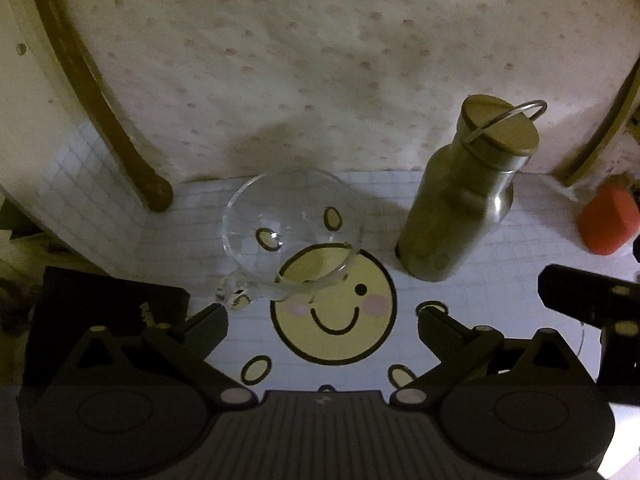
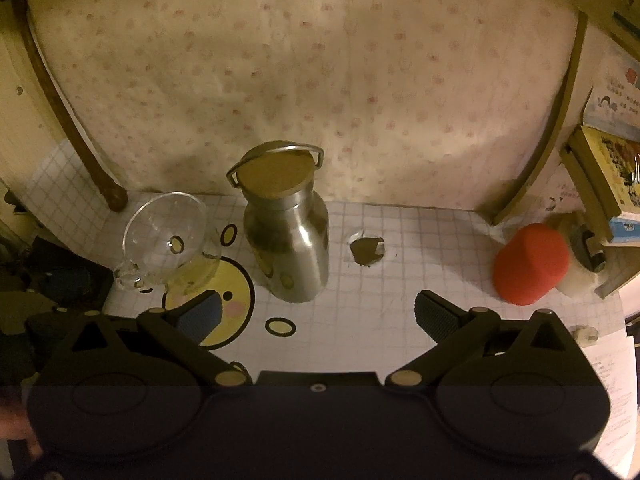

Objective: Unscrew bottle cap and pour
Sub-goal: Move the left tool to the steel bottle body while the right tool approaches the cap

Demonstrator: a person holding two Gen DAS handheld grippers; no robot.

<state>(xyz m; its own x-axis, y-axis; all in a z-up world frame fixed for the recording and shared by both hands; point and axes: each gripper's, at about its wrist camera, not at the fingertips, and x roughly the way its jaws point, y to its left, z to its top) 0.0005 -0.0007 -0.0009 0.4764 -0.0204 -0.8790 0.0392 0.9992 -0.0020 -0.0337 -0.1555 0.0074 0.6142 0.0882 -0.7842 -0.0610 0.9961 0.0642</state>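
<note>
Leftmost, the glass cup (image 1: 292, 232) stands on the counter (image 2: 420, 248) over a smiley print, and it looks empty, though clear liquid would be hard to see. Just right of it the steel bottle (image 2: 290, 236) stands upright with its cap (image 2: 276, 172) on and its wire bail lying across the top. Both grippers, left (image 1: 322, 328) and right (image 2: 318, 312), hover with jaws spread wide, holding nothing. That fits a bottle still to be opened or one recapped after pouring. Any twist goes best with one gripper pinning the body low and the other squarely on the cap rim, clear of the bail.
</note>
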